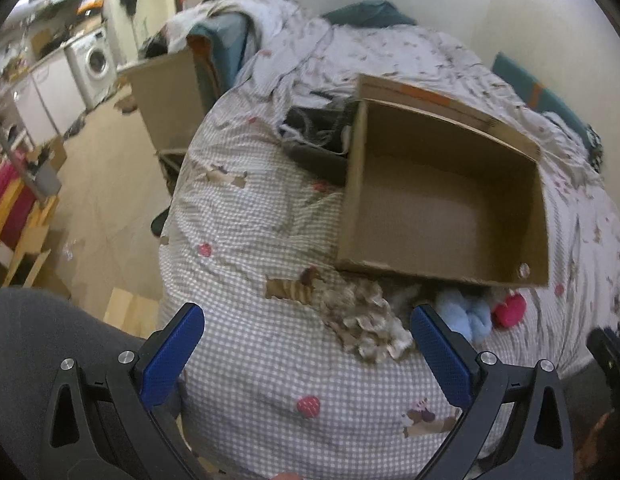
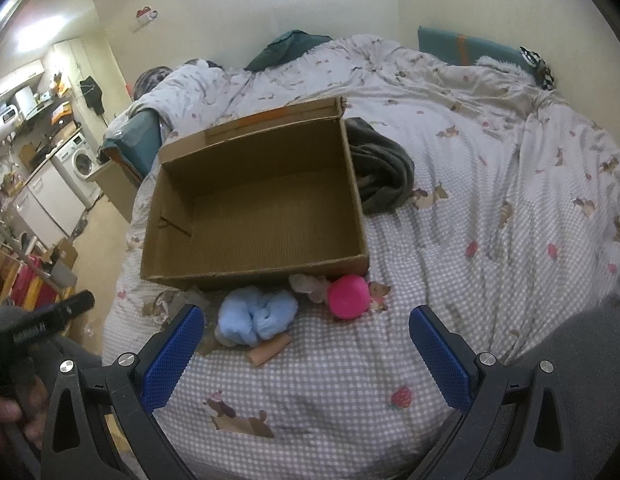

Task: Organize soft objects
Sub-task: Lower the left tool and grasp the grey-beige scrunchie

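Both tongs, left [image 1: 305,350] and right [image 2: 303,350], hover spread and unladen, angled down over the bed [image 2: 450,208]; box [image 2: 253,216] beyond, 3 blurred toys, blue [image 2: 255,316], pink [image 2: 348,295], perhaps brown [image 1: 364,330].

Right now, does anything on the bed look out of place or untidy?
Yes. The cardboard box is empty, while the light blue plush, pink ball and a beige ruffled item lie loose on the checked duvet in front of it.

A brown cardboard box [image 2: 253,204] is sitting open at frame centre. Just below its near wall, a fluffy blue toy [image 2: 255,316], a pink ball [image 2: 348,295] and a crumpled beige plush [image 1: 362,320] are lying.
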Action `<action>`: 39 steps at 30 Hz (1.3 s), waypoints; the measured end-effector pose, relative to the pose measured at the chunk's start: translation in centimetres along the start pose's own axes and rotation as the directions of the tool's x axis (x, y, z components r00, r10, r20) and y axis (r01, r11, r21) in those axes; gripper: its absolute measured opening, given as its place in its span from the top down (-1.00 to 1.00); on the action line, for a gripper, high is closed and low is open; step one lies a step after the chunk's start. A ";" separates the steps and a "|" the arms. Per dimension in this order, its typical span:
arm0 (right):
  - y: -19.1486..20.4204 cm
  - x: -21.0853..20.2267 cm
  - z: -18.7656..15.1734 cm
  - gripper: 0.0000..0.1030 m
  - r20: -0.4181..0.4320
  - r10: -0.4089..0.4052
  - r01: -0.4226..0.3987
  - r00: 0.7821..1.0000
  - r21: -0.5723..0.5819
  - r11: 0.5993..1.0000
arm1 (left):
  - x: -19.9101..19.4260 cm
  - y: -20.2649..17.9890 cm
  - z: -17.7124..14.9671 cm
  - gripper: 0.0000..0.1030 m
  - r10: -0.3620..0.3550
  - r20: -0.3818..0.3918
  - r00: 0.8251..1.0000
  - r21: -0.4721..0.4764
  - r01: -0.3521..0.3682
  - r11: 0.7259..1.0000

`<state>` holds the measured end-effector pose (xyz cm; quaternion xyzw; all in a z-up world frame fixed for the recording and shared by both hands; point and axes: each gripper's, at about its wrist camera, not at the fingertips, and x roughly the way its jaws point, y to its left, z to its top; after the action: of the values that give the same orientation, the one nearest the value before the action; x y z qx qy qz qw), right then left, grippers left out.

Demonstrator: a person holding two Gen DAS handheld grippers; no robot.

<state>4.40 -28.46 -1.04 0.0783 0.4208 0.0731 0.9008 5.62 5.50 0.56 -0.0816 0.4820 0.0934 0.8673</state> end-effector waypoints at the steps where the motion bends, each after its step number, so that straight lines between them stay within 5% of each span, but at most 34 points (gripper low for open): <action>1: -0.2 0.1 0.4 -1.00 -0.006 0.002 -0.002 1.000 -0.001 1.000 | 0.3 0.4 0.7 -1.00 0.010 -0.010 1.000 -0.012 -0.010 1.000; 4: -1.0 0.6 1.5 -1.00 -0.039 0.015 -0.016 0.999 -0.009 1.000 | 2.3 0.4 2.2 -1.00 0.041 -0.100 0.994 0.020 -0.039 0.999; 10: -1.8 2.8 3.4 -1.00 -0.138 0.041 -0.046 0.990 -0.037 0.998 | 5.6 -0.9 2.8 -1.00 -0.028 -0.210 0.977 0.055 0.040 0.998; 15: -2.9 5.1 4.0 -1.00 -0.201 0.029 -0.035 0.979 -0.022 0.999 | 8.7 -2.7 1.9 -0.47 -0.152 -0.350 0.924 0.029 0.173 0.984; 22: -3.7 7.3 3.2 -1.00 -0.245 0.057 -0.048 0.968 0.043 0.998 | 12.3 -5.0 0.4 -0.45 -0.182 -0.458 0.870 0.037 0.223 0.974; 25: -3.9 7.7 2.9 -1.00 -0.254 0.063 -0.049 0.965 0.061 0.997 | 13.1 -5.8 -0.1 -0.37 -0.148 -0.455 0.878 0.081 0.207 0.975; 28: -4.0 7.9 2.8 -1.00 -0.252 0.067 -0.050 0.965 0.070 0.996 | 13.5 -5.7 -0.3 0.26 -0.107 -0.448 0.888 0.099 0.168 0.981; 32: -4.0 8.1 2.8 -1.00 -0.258 0.074 -0.056 0.963 0.077 0.995 | 12.4 -5.3 -0.4 0.54 -0.089 -0.400 0.912 0.110 0.145 0.983; 33: -3.9 8.2 2.8 -1.00 -0.259 0.075 -0.057 0.963 0.076 0.995 | 12.0 -5.4 -0.5 0.75 -0.086 -0.388 0.918 0.116 0.142 0.983; 39: -3.7 8.5 2.7 -1.00 -0.265 0.083 -0.066 0.961 0.073 0.995 | 8.7 -4.8 -0.6 0.83 -0.110 -0.338 0.935 0.128 0.161 0.979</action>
<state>12.09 -30.59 -6.43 0.1124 0.5374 0.1035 0.8294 10.82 1.42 -6.89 -0.0621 0.6190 -0.0191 0.7827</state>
